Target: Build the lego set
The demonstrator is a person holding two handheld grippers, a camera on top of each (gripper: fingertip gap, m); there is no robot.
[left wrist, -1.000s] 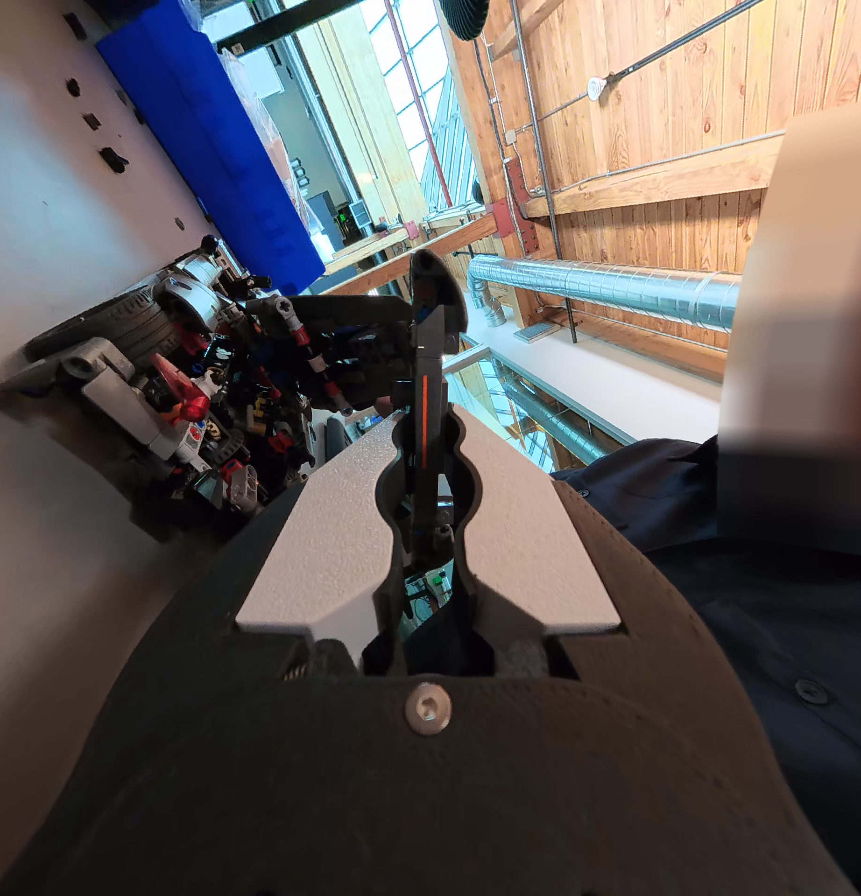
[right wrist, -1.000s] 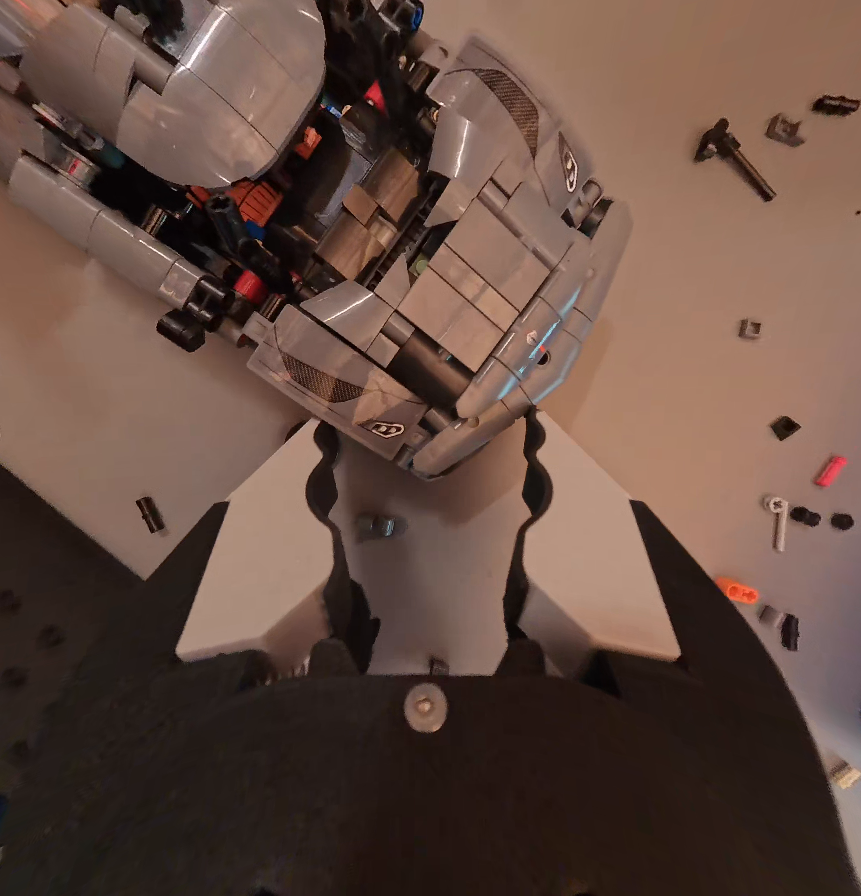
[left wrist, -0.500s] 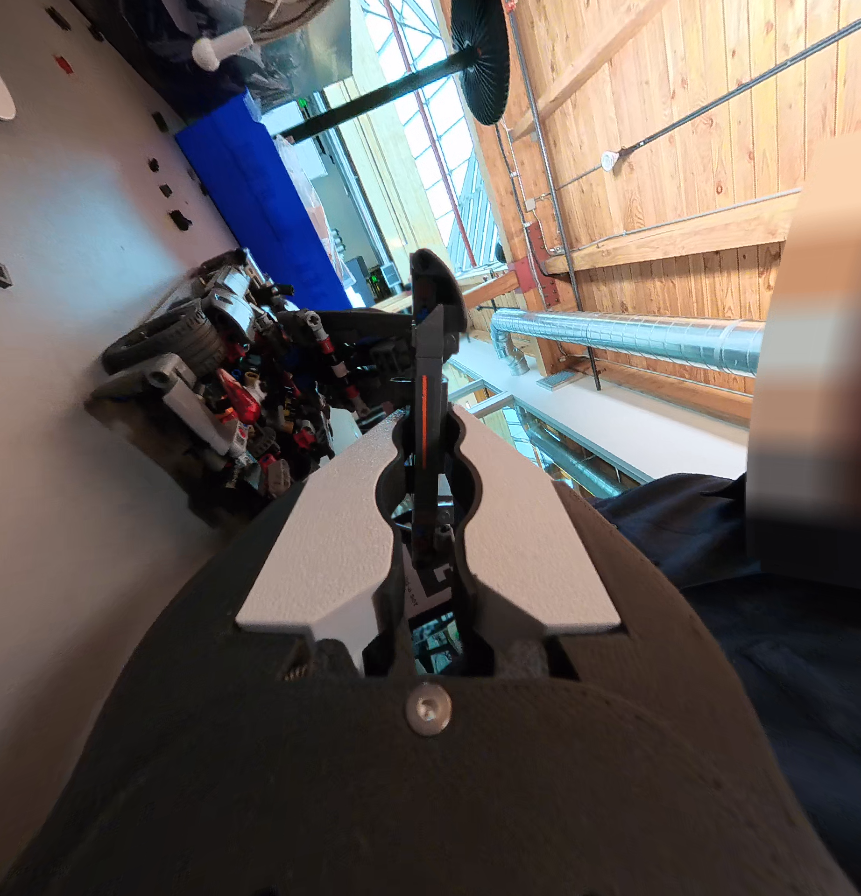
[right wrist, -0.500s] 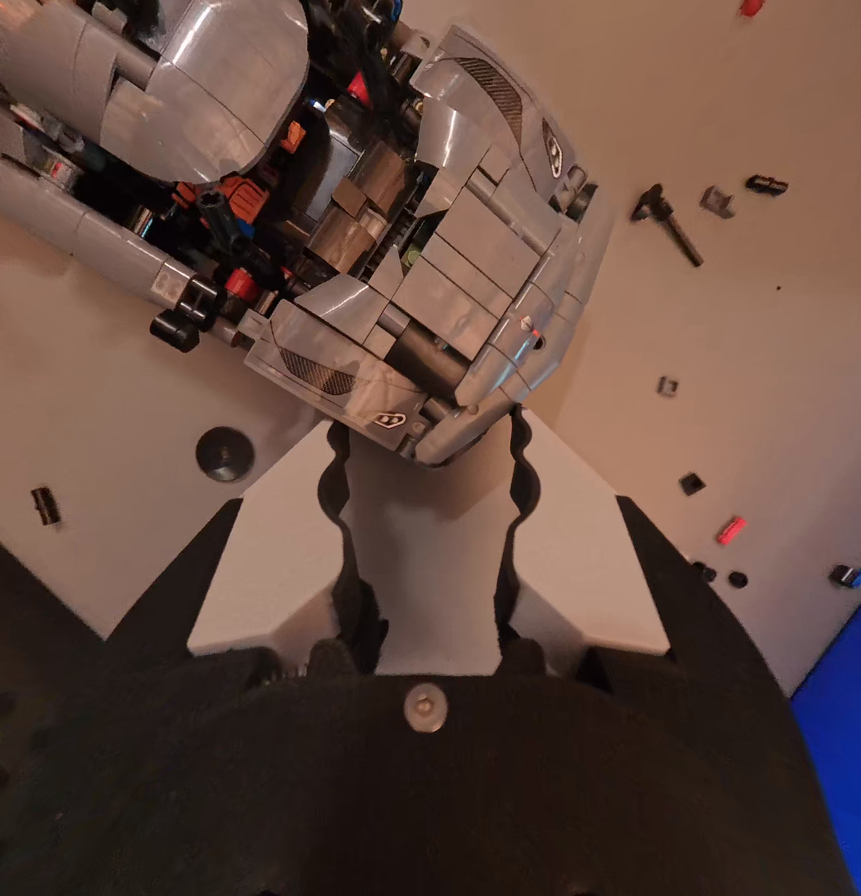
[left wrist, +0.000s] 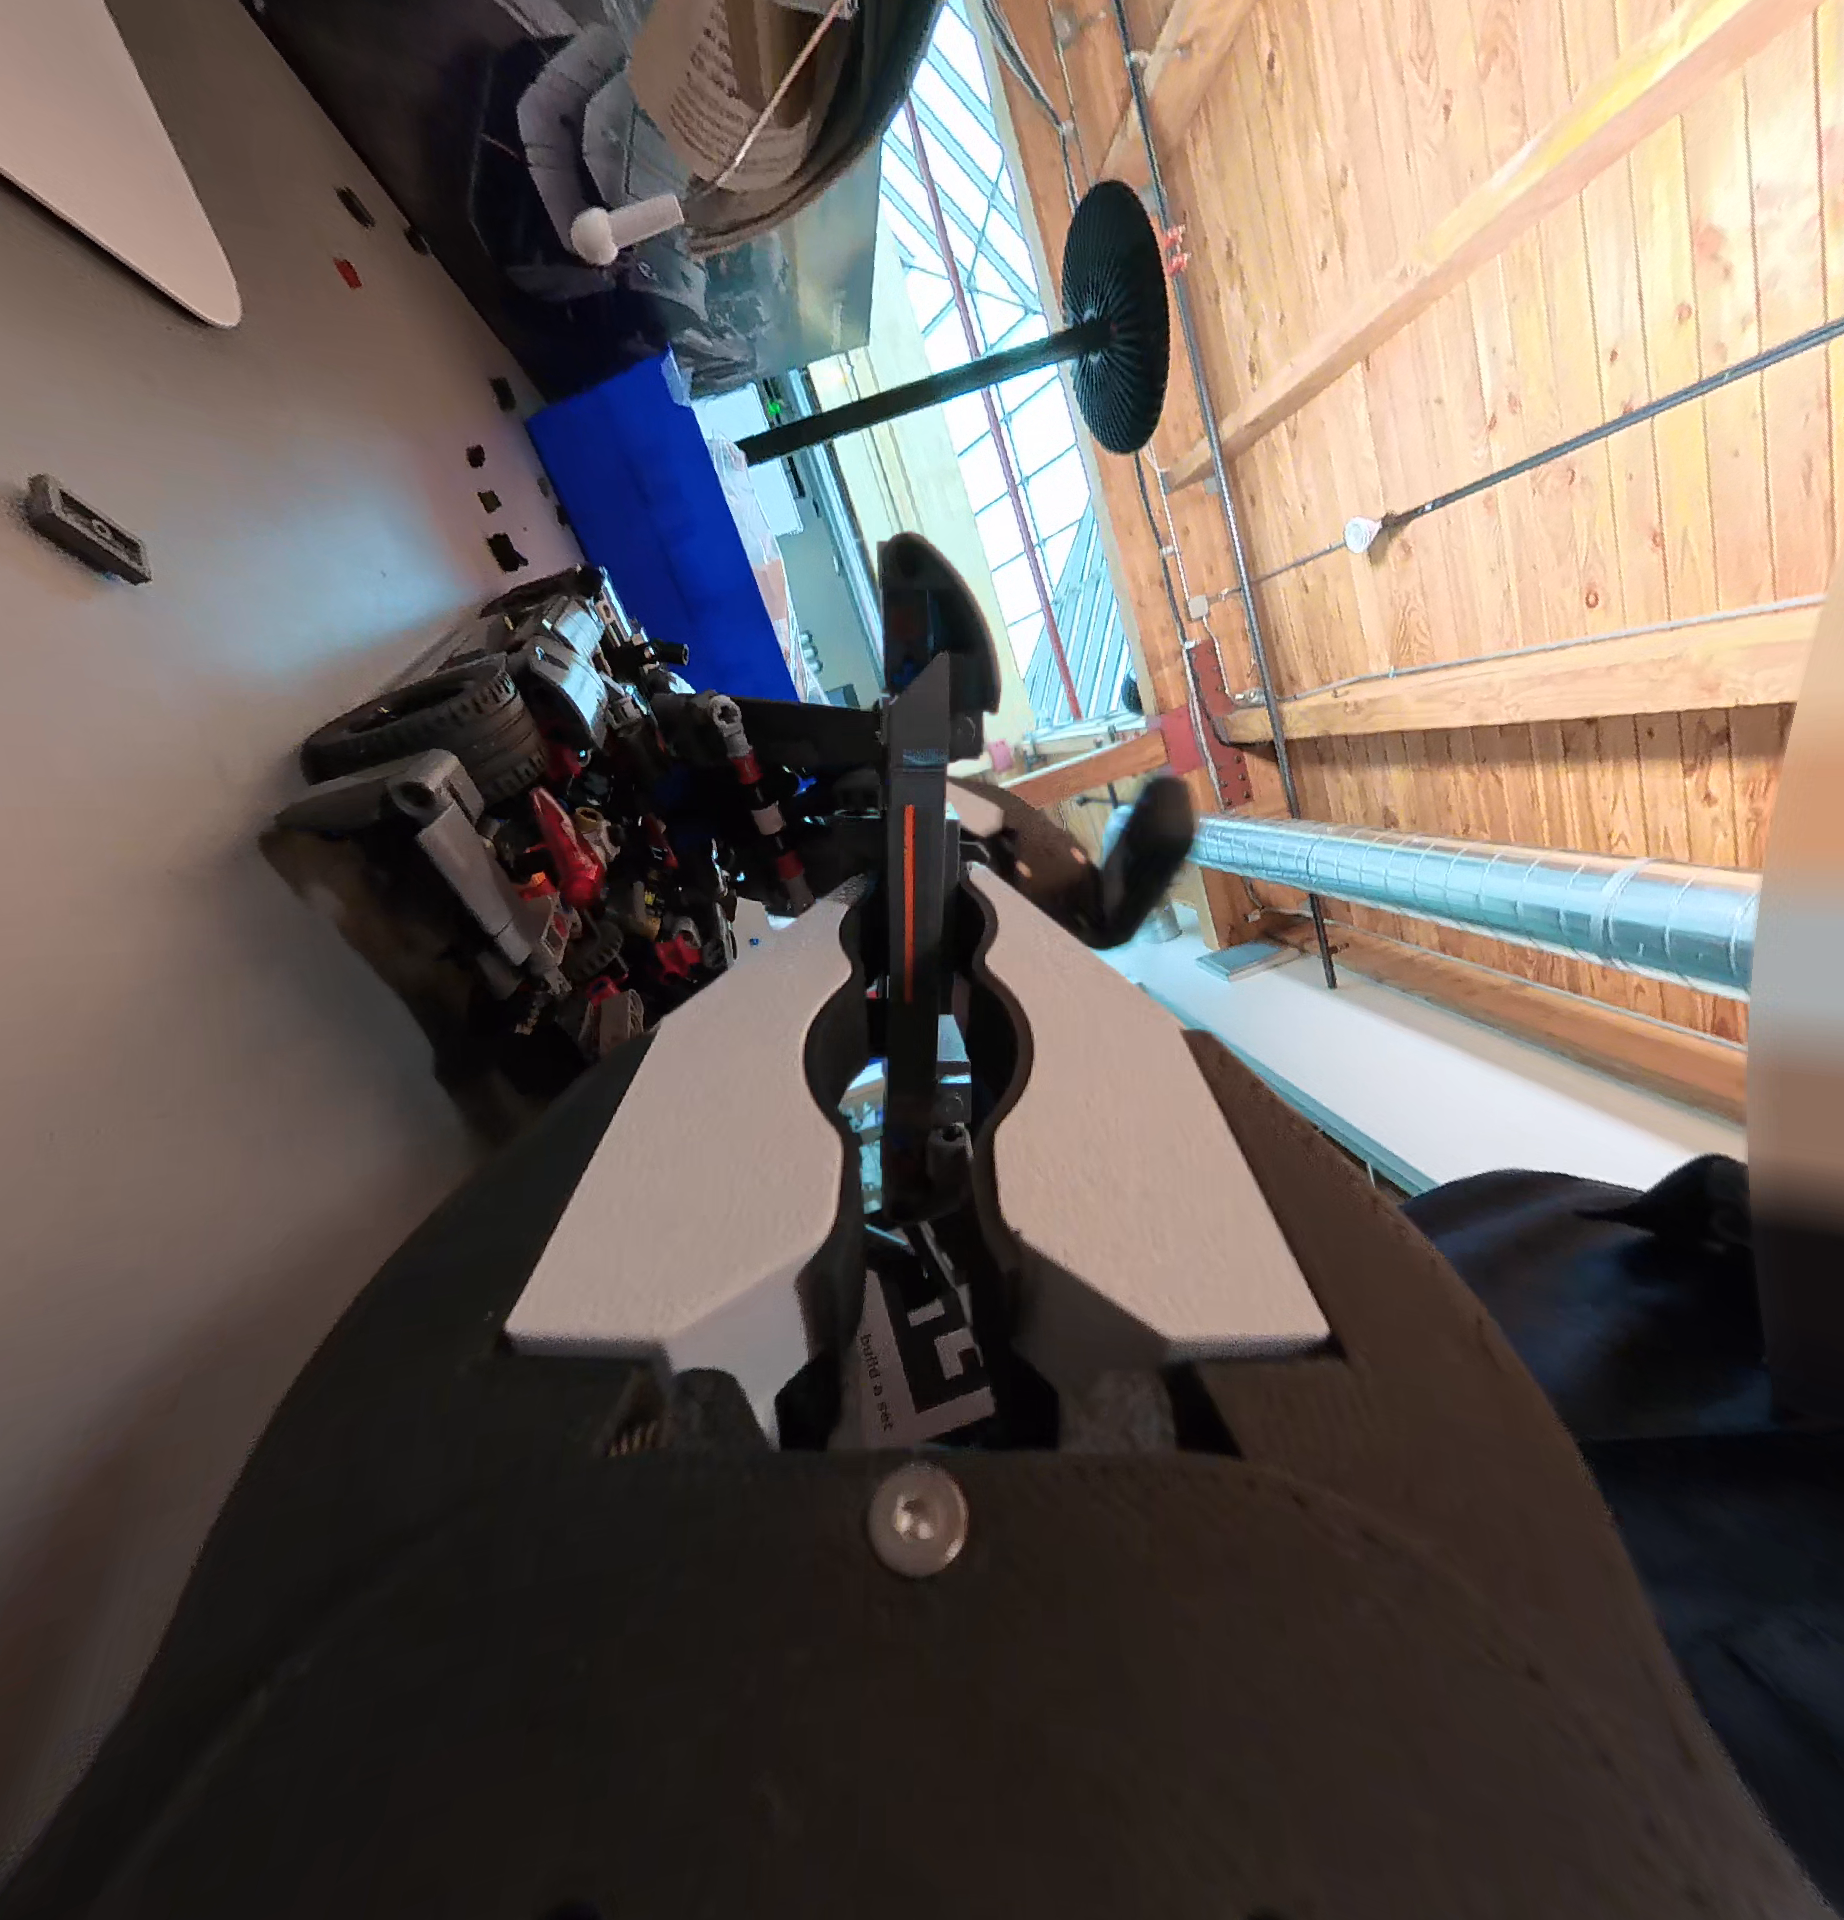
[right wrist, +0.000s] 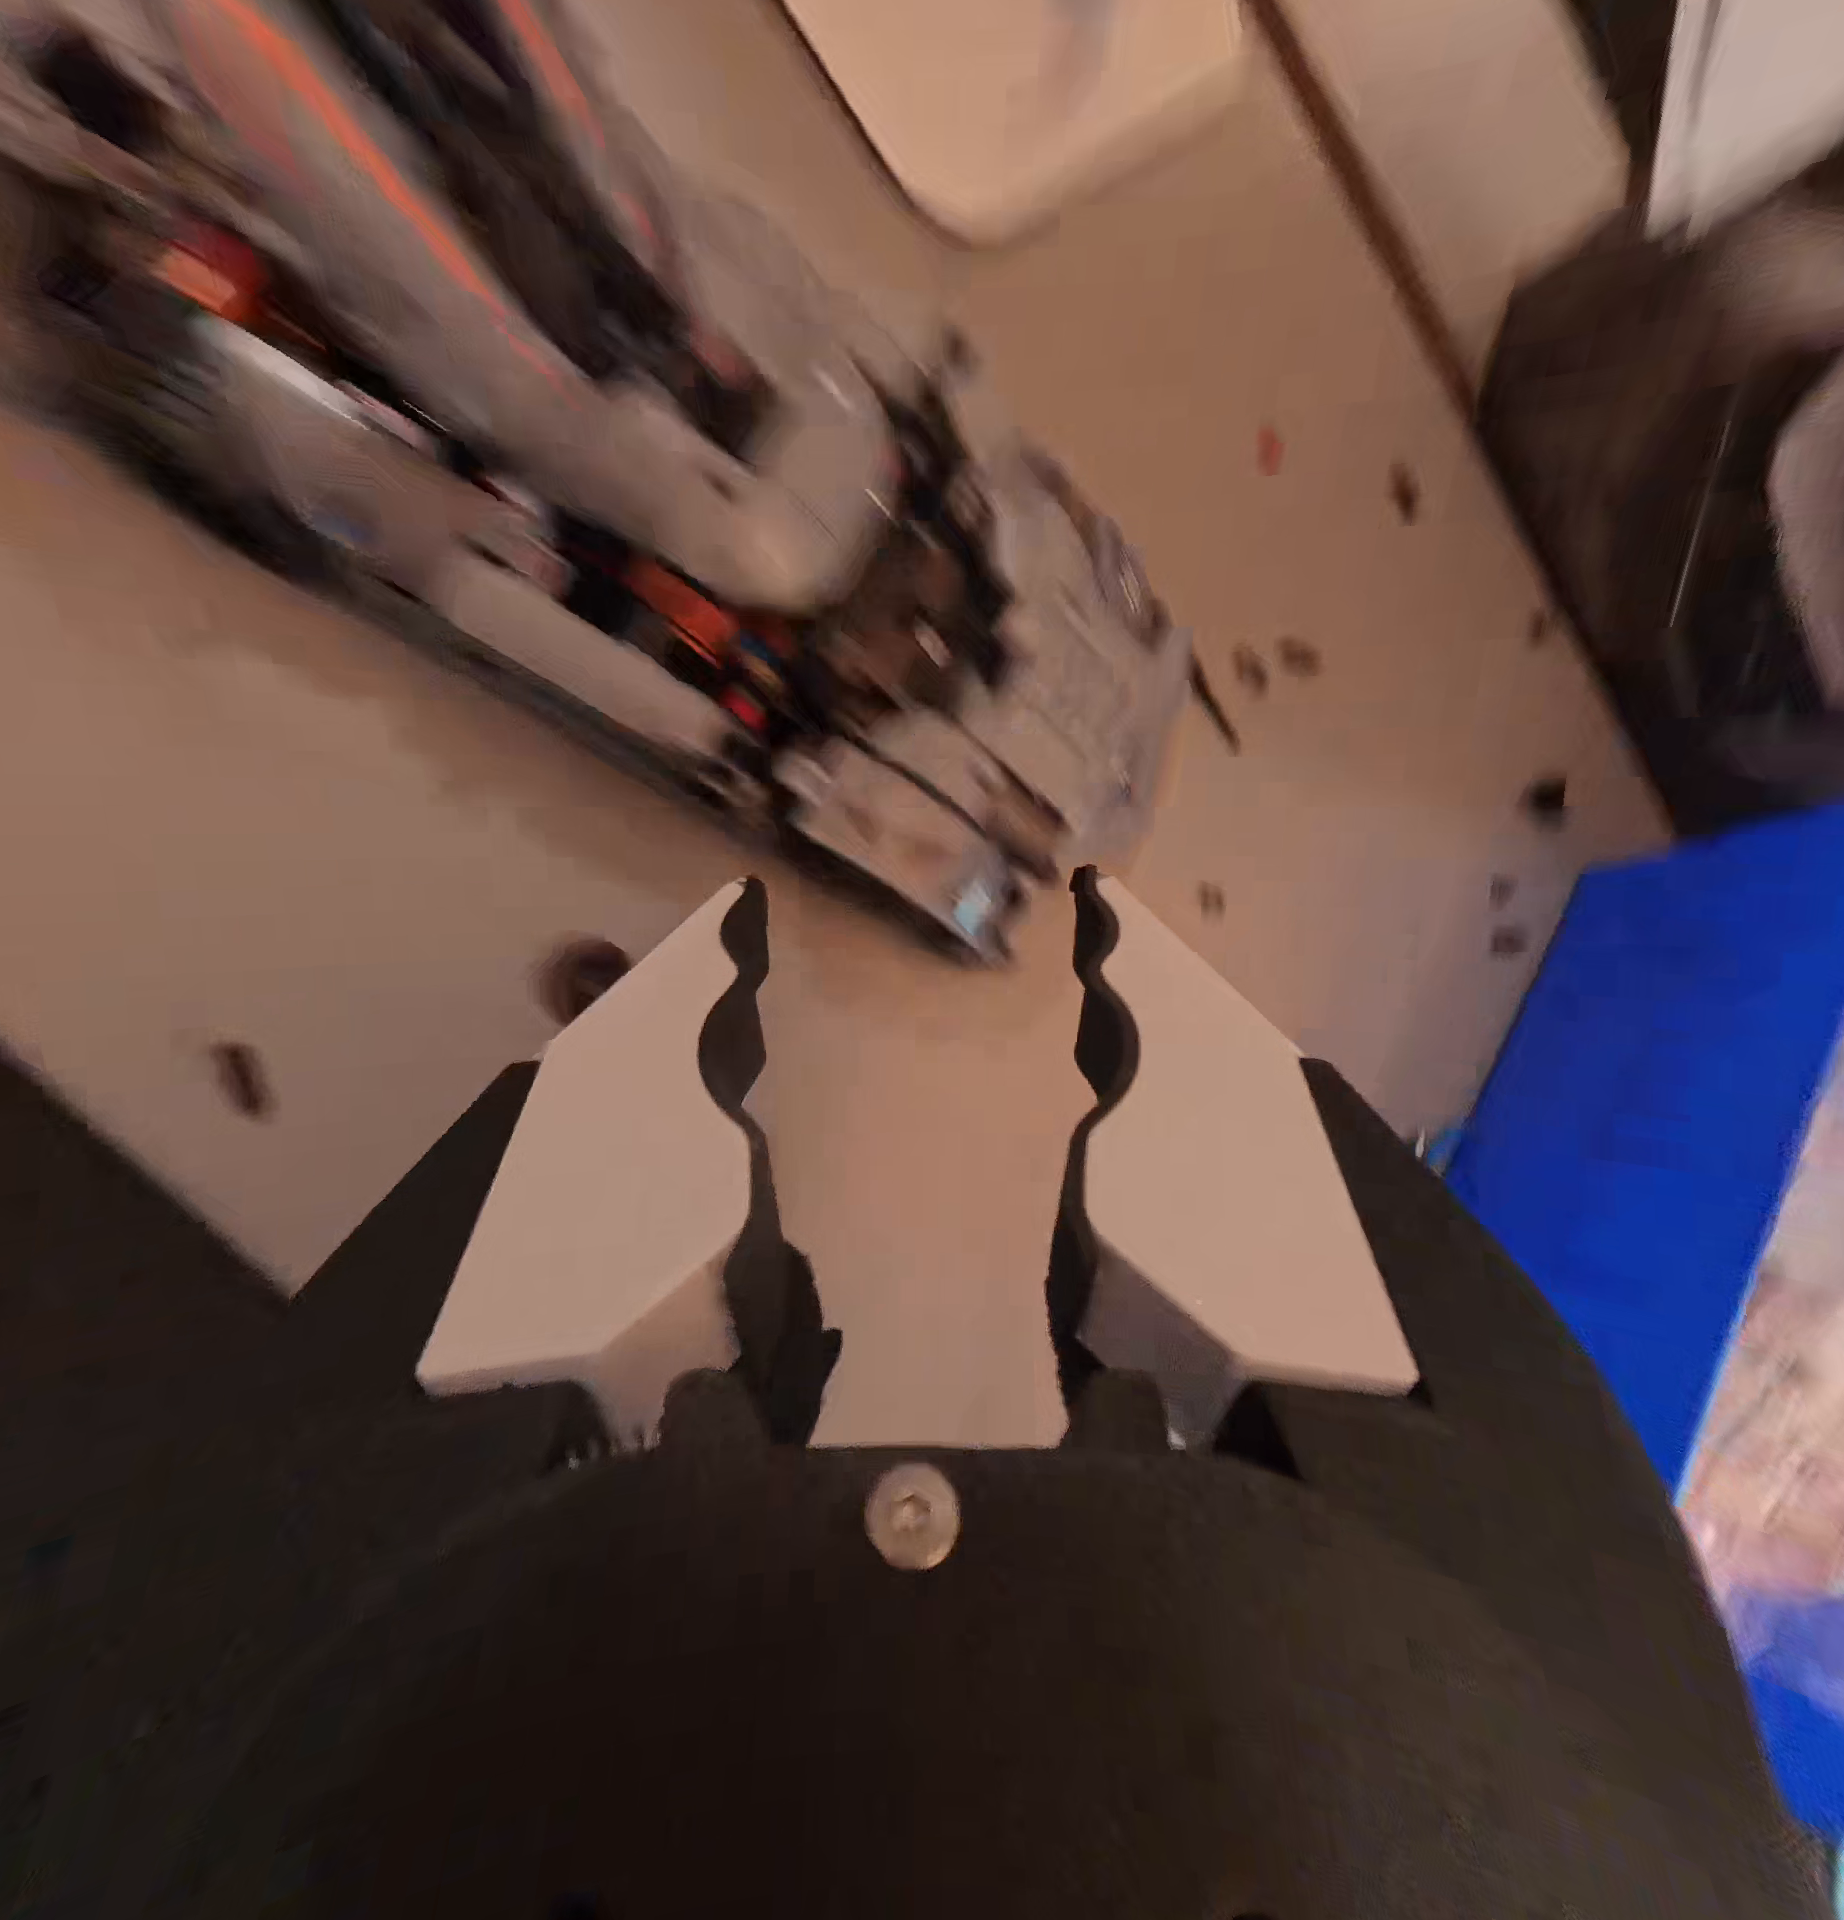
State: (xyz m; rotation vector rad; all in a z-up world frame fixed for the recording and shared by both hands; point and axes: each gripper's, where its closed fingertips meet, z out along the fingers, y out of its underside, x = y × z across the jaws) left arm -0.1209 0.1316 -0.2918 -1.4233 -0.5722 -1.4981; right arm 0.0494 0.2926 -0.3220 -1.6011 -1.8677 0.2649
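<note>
My left gripper (left wrist: 913,914) is shut on a black lego piece with an orange stripe (left wrist: 910,831), seen edge-on and sticking out past the fingertips. The piece looks joined to the grey lego car (left wrist: 502,790), which lies on its side on the table, one tyre (left wrist: 430,717) up. My right gripper (right wrist: 913,883) is open and empty, above the table just short of the car's grey nose (right wrist: 959,831). The right wrist view is badly blurred. The right gripper also shows blurred in the left wrist view (left wrist: 1094,862), beyond the held piece.
Several small loose lego parts (right wrist: 1250,665) lie on the pale table (right wrist: 222,810). A blue bin (right wrist: 1666,1091) stands at the right, also in the left wrist view (left wrist: 658,520). A white sheet (left wrist: 97,177) lies far left. A person's dark sleeve (left wrist: 1624,1299) is at the right. Across from one pair of fingers to the other is roughly 25 centimetres.
The left gripper has pulled back and turned, so the car looks farther off; it keeps its hold. The right gripper has swung fast away from the car's nose, blurring its view, and its jaws have narrowed slightly.
</note>
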